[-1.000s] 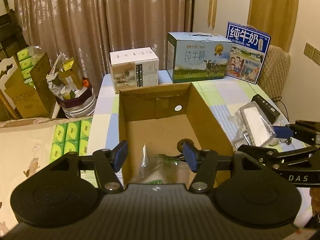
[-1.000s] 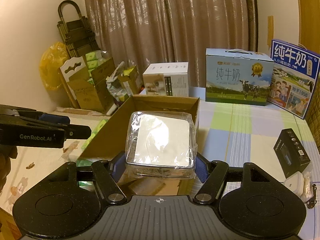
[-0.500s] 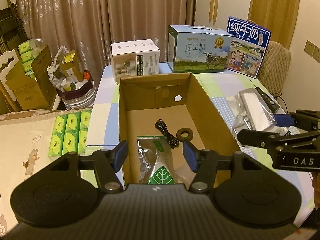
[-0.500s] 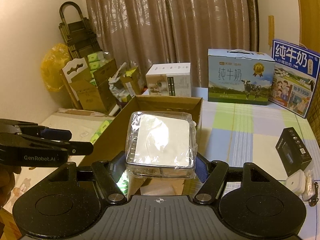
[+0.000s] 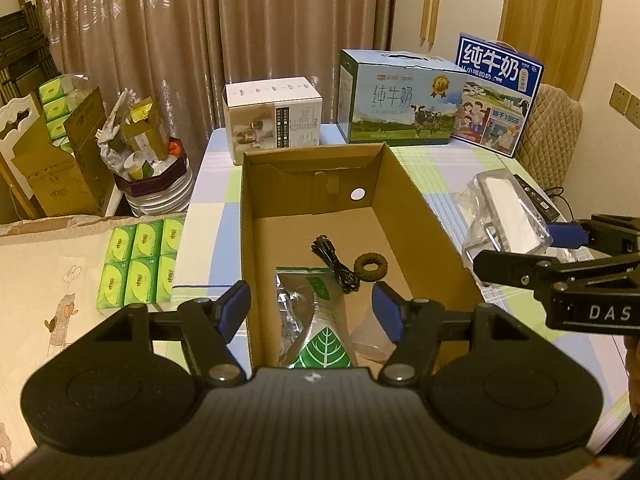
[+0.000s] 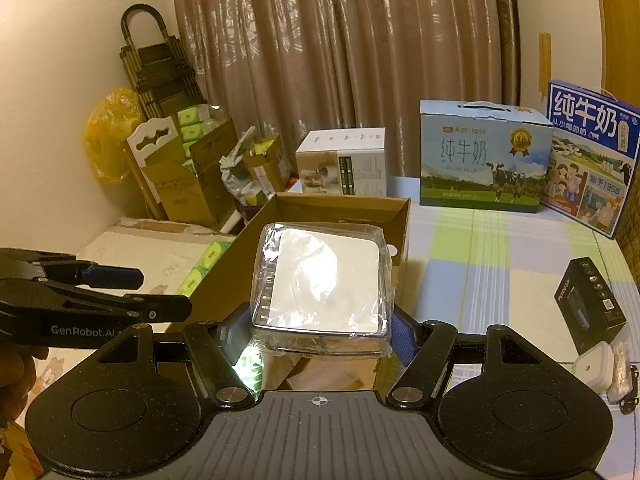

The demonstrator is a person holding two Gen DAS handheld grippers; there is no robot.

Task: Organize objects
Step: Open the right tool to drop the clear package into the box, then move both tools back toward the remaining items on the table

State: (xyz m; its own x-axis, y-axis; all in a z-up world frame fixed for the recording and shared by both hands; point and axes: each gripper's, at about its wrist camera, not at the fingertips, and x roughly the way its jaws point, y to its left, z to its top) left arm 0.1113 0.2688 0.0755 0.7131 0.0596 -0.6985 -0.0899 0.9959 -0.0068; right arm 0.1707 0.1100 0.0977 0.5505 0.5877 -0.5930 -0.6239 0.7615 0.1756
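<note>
Table [image 5: 436,168]: checked cloth in pale green, blue and white; far edge lined with boxes.
Cardboard box [image 5: 416,216]: open top, brown, sits mid-table; round hole in its far wall. Near end cut off behind the left gripper's body.
Milk cartons [image 6: 482,156]: two printed cases with handles standing at the back of the table, the blue one cut by the right frame edge in the right wrist view.
Wrapped pack [image 6: 320,280]: flat, squarish, white, sealed in crinkled clear plastic that glares under the lamp; held above the table just right of the cardboard box. Its underside is hidden.
Right gripper [image 6: 318,330]: fingers pinch the wrapped pack by its two sides.
Left gripper [image 5: 311,308]: fingers spread wide, nothing between them, hovering over the near end of the cardboard box.
Leaf bag [image 5: 316,320]: clear pouch with green leaf print, lying in the box; lower end hidden.
Cable [image 5: 334,264]: black coil on the box floor.
Ring [image 5: 371,267]: small, dark, beside the cable; material unclear.
</note>
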